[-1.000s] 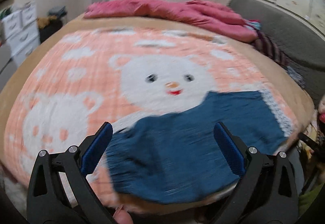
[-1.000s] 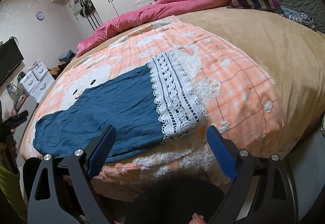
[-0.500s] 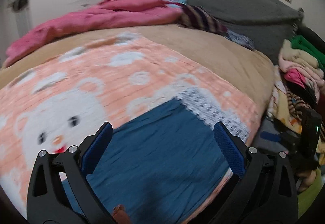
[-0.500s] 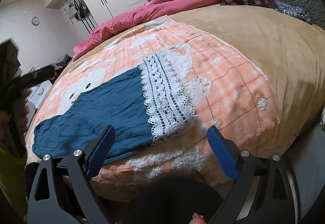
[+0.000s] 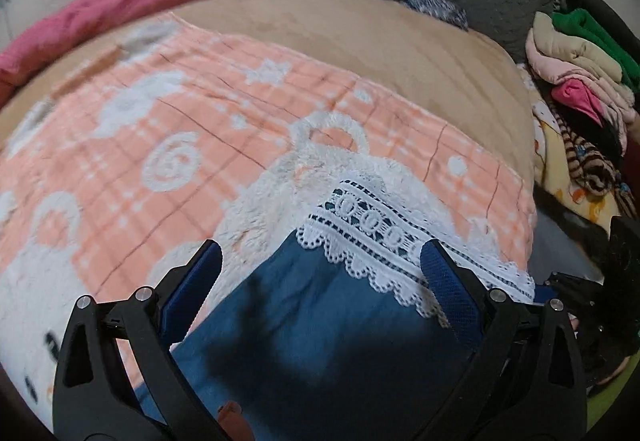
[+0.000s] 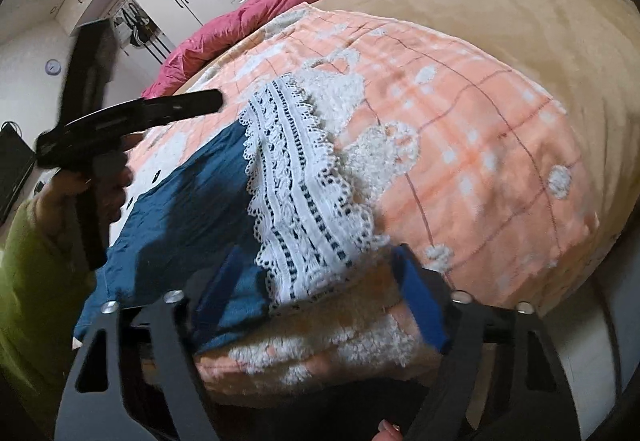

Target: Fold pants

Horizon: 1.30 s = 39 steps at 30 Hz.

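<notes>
Closing around the lace hem (image 6: 304,201) of the blue pants (image 6: 180,209) at the bed's (image 6: 500,53) six-o'clock edge, the right gripper's (image 6: 316,293) fingers have narrowed without clamping; left gripper (image 5: 320,281), arrived over the hem, stays wide apart

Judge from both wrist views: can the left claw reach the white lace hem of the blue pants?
Probably yes. The left claw hangs open over the blue pants, and the white lace hem lies flat and uncovered just ahead of its fingertips, with nothing between.
</notes>
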Each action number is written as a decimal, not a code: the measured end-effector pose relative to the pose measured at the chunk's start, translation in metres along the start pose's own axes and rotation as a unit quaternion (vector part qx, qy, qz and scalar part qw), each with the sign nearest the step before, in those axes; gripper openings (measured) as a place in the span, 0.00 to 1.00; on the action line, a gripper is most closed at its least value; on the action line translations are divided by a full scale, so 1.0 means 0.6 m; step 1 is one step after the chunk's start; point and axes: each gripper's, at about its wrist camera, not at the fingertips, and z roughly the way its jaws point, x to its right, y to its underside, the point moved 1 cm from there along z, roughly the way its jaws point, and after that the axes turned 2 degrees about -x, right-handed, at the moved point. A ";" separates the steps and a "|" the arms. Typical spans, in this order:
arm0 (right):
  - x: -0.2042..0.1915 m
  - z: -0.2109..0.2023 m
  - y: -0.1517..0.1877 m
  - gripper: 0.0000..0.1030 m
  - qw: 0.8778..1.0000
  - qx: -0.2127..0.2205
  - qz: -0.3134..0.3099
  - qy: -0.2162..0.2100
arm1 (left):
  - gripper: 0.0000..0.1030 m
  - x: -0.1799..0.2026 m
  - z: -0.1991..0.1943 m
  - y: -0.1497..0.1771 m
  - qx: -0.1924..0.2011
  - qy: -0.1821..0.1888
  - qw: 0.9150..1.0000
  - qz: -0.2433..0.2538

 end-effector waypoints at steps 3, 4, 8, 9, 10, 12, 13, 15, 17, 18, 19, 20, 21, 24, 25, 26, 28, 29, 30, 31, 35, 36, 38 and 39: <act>0.002 0.006 -0.004 0.47 1.000 0.003 0.004 -0.004 | 0.78 -0.018 0.031 -0.009 -0.020 0.025 0.999 -0.004; 0.004 0.009 -0.003 0.47 1.000 0.002 0.007 -0.004 | 0.77 -0.021 0.039 -0.012 -0.024 0.031 0.999 -0.006; 0.001 0.014 -0.004 0.49 1.000 0.002 0.004 0.003 | 0.75 -0.020 0.063 -0.017 -0.029 0.081 0.996 0.003; -0.002 0.014 -0.004 0.49 1.000 0.003 -0.001 0.006 | 0.74 -0.017 0.068 -0.017 -0.031 0.097 0.995 0.006; -0.007 0.013 -0.004 0.45 1.000 0.006 -0.010 0.009 | 0.66 -0.014 0.071 -0.017 -0.032 0.107 0.994 0.009; -0.014 0.010 -0.005 0.26 1.000 0.011 -0.024 -0.004 | 0.51 -0.003 0.082 -0.015 -0.041 0.112 0.993 0.015; -0.019 0.007 -0.004 0.23 0.999 0.015 -0.027 -0.010 | 0.40 -0.001 0.083 -0.015 -0.042 0.110 0.993 0.019; -0.030 0.003 -0.005 0.22 0.999 0.020 -0.044 0.002 | 0.23 0.001 0.080 -0.013 -0.039 0.108 0.993 0.023; -0.044 -0.004 -0.005 0.21 0.997 0.028 -0.064 0.009 | 0.17 -0.002 0.070 -0.012 -0.030 0.117 0.992 0.025; -0.049 -0.007 -0.005 0.21 0.997 0.032 -0.067 0.008 | 0.17 -0.004 0.063 -0.011 -0.024 0.119 0.992 0.028; -0.054 -0.012 -0.006 0.21 0.997 0.037 -0.069 0.004 | 0.15 -0.006 0.055 -0.009 -0.017 0.124 0.992 0.030; -0.060 -0.017 -0.006 0.21 0.996 0.042 -0.075 0.004 | 0.15 -0.008 0.048 -0.008 -0.011 0.126 0.992 0.029; -0.069 -0.022 -0.005 0.21 0.995 0.047 -0.084 0.007 | 0.15 -0.011 0.035 -0.006 0.001 0.133 0.991 0.025; -0.093 -0.031 -0.005 0.21 0.993 0.054 -0.108 0.005 | 0.15 -0.019 0.004 0.000 0.021 0.142 0.989 0.025; -0.105 -0.037 -0.004 0.21 0.992 0.057 -0.117 -0.002 | 0.15 -0.023 -0.009 0.004 0.029 0.147 0.988 0.024; -0.115 -0.040 -0.004 0.21 0.991 0.059 -0.122 -0.008 | 0.15 -0.027 -0.018 0.007 0.034 0.148 0.988 0.023; -0.139 -0.047 -0.002 0.21 0.988 0.062 -0.139 -0.020 | 0.15 -0.040 -0.048 0.020 0.048 0.152 0.987 0.015; -0.154 -0.050 0.000 0.21 0.986 0.064 -0.149 -0.025 | 0.15 -0.046 -0.063 0.029 0.055 0.151 0.987 0.012; -0.164 -0.050 0.003 0.21 0.985 0.063 -0.156 -0.030 | 0.15 -0.051 -0.073 0.035 0.059 0.151 0.987 0.010; -0.183 -0.052 0.008 0.21 0.983 0.063 -0.169 -0.040 | 0.15 -0.059 -0.089 0.046 0.066 0.149 0.987 0.006; -0.252 -0.042 0.030 0.21 0.972 0.052 -0.216 -0.071 | 0.15 -0.090 -0.138 0.087 0.081 0.141 0.987 -0.007; -0.267 -0.038 0.036 0.21 0.970 0.049 -0.226 -0.075 | 0.15 -0.103 -0.152 0.104 0.084 0.136 0.987 -0.012; -0.299 -0.023 0.050 0.21 0.964 0.036 -0.248 -0.086 | 0.15 -0.120 -0.167 0.126 0.085 0.130 0.988 -0.021; -0.316 -0.009 0.061 0.21 0.961 0.029 -0.261 -0.090 | 0.15 -0.132 -0.174 0.141 0.084 0.123 0.988 -0.028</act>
